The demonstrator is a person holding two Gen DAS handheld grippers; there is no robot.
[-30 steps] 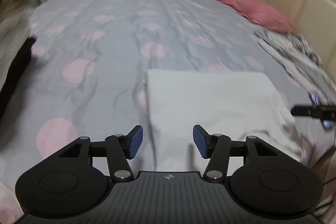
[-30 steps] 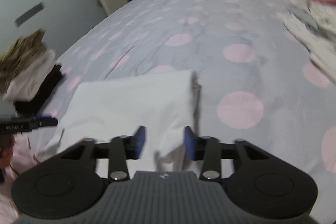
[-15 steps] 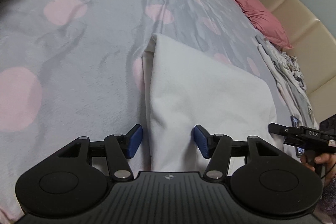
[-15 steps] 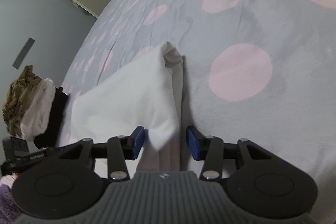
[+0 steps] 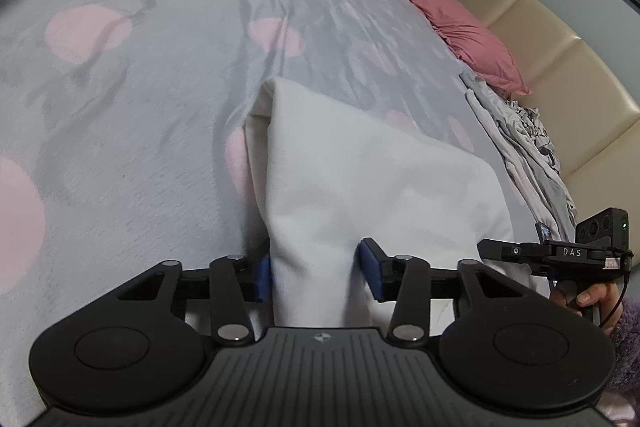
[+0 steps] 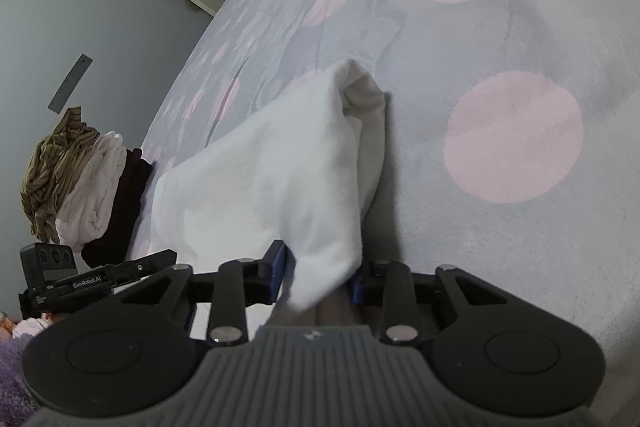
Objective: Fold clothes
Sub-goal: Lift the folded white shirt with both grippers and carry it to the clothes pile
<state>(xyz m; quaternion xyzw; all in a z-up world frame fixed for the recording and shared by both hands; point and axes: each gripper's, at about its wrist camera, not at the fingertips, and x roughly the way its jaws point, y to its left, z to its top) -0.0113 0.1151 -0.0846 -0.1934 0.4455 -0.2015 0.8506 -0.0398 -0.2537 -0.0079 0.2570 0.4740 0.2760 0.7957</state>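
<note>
A folded white garment (image 5: 360, 179) lies on the grey bedspread with pink dots (image 5: 140, 107). Its near edge is raised off the bed like a tent. In the left wrist view, my left gripper (image 5: 316, 275) has its blue pads pressed against a thick fold at the garment's near left corner. In the right wrist view, my right gripper (image 6: 320, 275) is shut on the near right corner of the white garment (image 6: 260, 187), which hangs in a fold between the pads and casts a shadow on the bed. A hand (image 5: 592, 297) holds the right gripper's handle.
A pink pillow (image 5: 472, 35) and a heap of grey printed clothes (image 5: 528, 155) lie by the beige headboard (image 5: 560, 75). A stack of brown, white and dark clothes (image 6: 80, 187) sits at the bed's left edge. Beyond it are a grey wall and a doorway.
Both grippers dropped low to the garment's near edge. The left fingers closed in around a fold of it. The near edge has risen off the bed.
</note>
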